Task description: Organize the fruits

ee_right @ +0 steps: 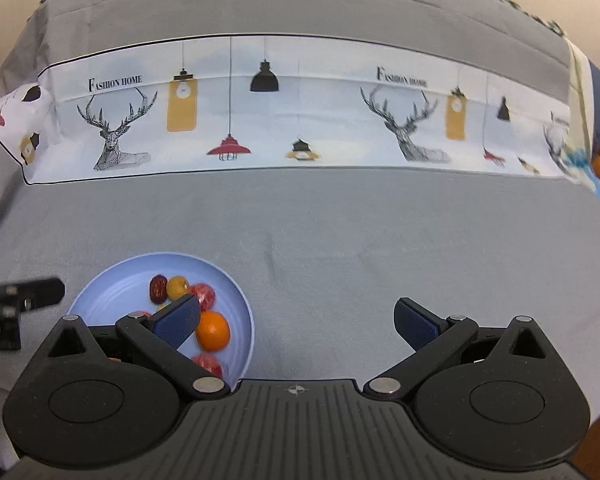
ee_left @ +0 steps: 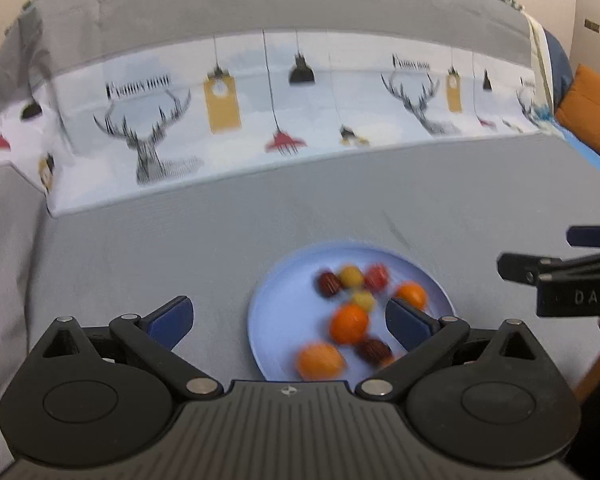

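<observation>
A light blue plate [ee_left: 276, 300] lies on a grey cloth and holds several small fruits: oranges [ee_left: 349, 323], dark red dates [ee_left: 329, 284], yellow ones [ee_left: 351, 276] and a red one [ee_left: 377, 276]. My left gripper [ee_left: 288, 320] is open and empty, its right finger over the plate. The plate also shows in the right wrist view [ee_right: 112, 284], with an orange [ee_right: 213, 331] and a date [ee_right: 158, 288]. My right gripper [ee_right: 300, 320] is open and empty, to the right of the plate, its left finger over the rim. The right gripper also shows in the left wrist view [ee_left: 540, 256].
A grey cloth [ee_right: 360, 240] covers the surface. A folded printed sheet with deer and lamps [ee_right: 280, 112] runs across the back. An orange cushion [ee_left: 592, 112] lies at the far right.
</observation>
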